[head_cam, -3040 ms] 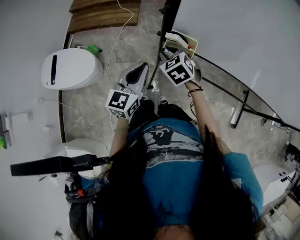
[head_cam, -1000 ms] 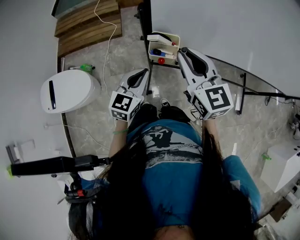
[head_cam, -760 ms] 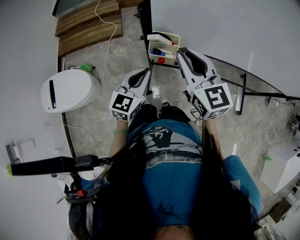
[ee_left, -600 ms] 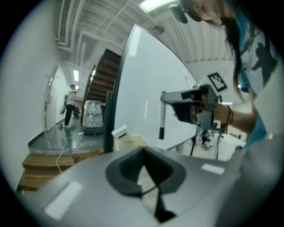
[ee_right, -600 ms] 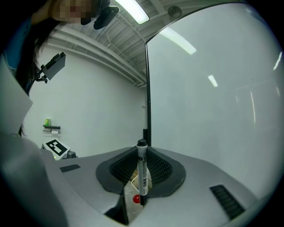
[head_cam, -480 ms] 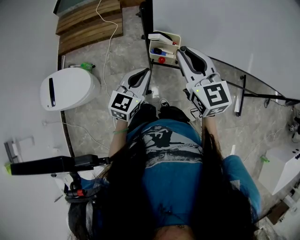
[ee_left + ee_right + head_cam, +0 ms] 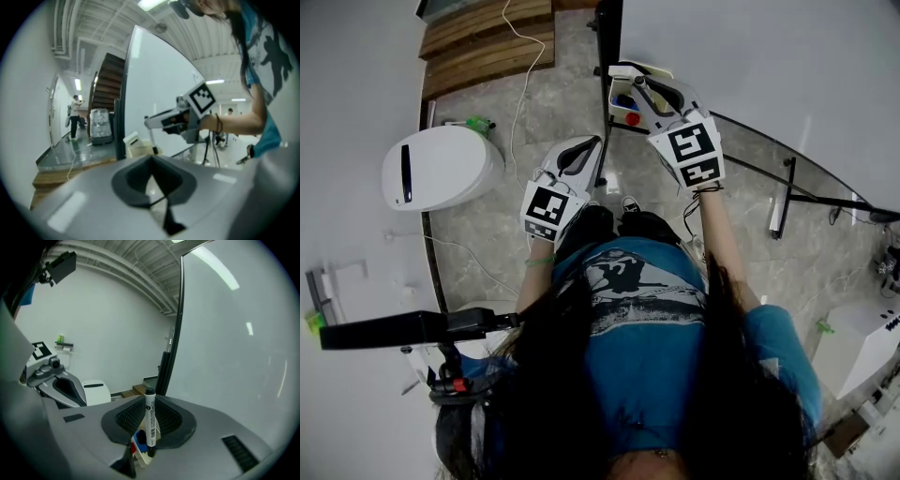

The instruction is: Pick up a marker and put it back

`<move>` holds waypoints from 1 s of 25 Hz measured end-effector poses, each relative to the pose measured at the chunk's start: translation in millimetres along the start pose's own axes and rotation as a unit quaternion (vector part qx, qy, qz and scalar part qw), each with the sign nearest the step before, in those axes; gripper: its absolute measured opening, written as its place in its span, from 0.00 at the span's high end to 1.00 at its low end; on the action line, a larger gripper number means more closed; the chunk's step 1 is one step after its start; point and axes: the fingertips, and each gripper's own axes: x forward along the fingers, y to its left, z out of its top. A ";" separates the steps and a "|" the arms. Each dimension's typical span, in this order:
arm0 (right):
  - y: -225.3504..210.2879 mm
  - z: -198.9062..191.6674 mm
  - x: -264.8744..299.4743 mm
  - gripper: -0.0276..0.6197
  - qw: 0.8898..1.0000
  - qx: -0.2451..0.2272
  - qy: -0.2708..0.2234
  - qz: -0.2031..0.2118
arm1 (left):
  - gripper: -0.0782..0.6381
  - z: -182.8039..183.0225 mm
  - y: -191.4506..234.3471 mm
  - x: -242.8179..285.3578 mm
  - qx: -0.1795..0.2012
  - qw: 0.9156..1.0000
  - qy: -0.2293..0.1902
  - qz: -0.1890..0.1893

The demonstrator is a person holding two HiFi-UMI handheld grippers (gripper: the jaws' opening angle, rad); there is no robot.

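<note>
A white marker [image 7: 150,417] with a black cap stands upright between the jaws of my right gripper [image 7: 148,430], which is shut on it. Just beneath it lies the cream pen tray [image 7: 140,459], holding a blue and a red item. In the head view the right gripper [image 7: 641,84] reaches over that tray [image 7: 613,94] at the foot of the whiteboard [image 7: 769,56]. My left gripper [image 7: 587,145] hangs lower and to the left, near the person's waist, with its jaws together and nothing in them. The left gripper view shows the right gripper [image 7: 154,123] from the side, above the tray [image 7: 137,146].
The whiteboard's black post [image 7: 607,37] rises just left of the tray. A white rounded machine [image 7: 441,164] stands on the stone floor at the left, with a green bottle [image 7: 478,124] and a white cable [image 7: 520,89] nearby. Wooden steps [image 7: 487,37] lie beyond.
Over the last second the right gripper has swung forward and to the left, from beside the tray to over it. The left gripper has stayed where it was.
</note>
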 end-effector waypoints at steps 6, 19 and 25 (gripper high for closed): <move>11.9 -47.3 33.9 0.85 0.994 -0.062 0.090 0.018 | 0.89 -3.3 2.4 -2.1 0.012 1.000 0.005 0.005; 25.0 -80.4 50.8 0.84 0.987 -0.057 0.145 0.043 | 0.89 -12.4 -1.1 -1.0 -0.020 1.000 0.014 -0.004; 22.4 -68.9 41.6 0.79 0.993 -0.009 0.117 0.035 | 0.89 -11.3 2.5 -3.1 -0.037 0.999 0.007 0.003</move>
